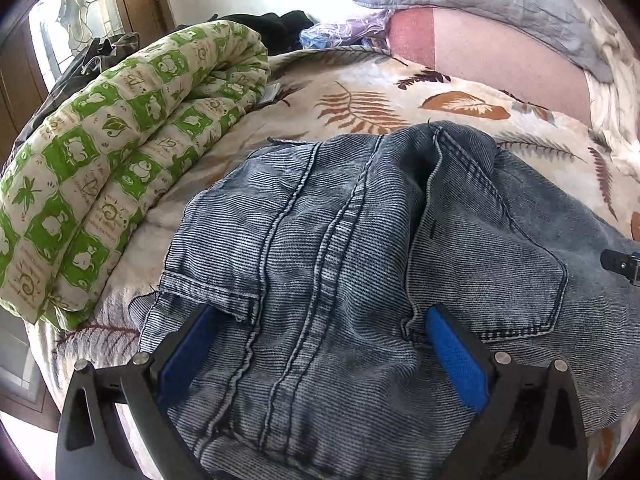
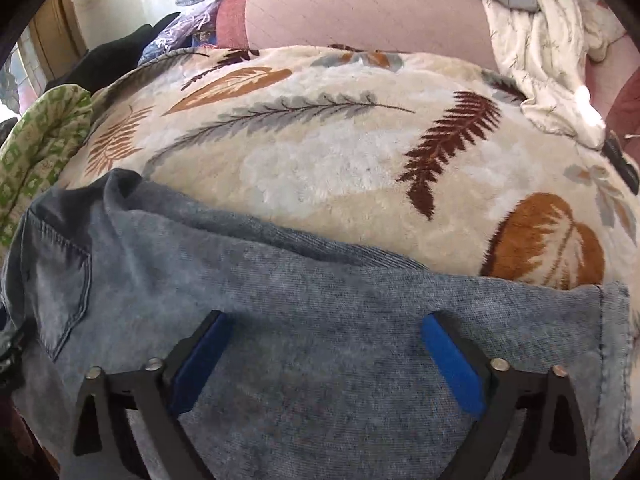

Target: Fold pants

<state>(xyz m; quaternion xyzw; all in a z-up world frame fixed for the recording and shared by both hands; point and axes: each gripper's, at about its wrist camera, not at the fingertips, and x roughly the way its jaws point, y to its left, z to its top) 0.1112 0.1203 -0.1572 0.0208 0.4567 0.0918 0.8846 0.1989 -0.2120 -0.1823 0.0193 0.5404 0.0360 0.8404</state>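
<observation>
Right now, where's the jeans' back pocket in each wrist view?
Left wrist: back pocket sits right of centre, just above the right jaw of the open left gripper, on the jeans.
Right wrist: the pocket lies at the far left edge, left of the open right gripper.
Shared landmark: the green patterned quilt.

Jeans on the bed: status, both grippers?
Left gripper and right gripper over denim, jaws wide open, gripping nothing. Jeans bunched on leaf-print blanket, not yet folded. Green patterned quilt lies beside them.
</observation>
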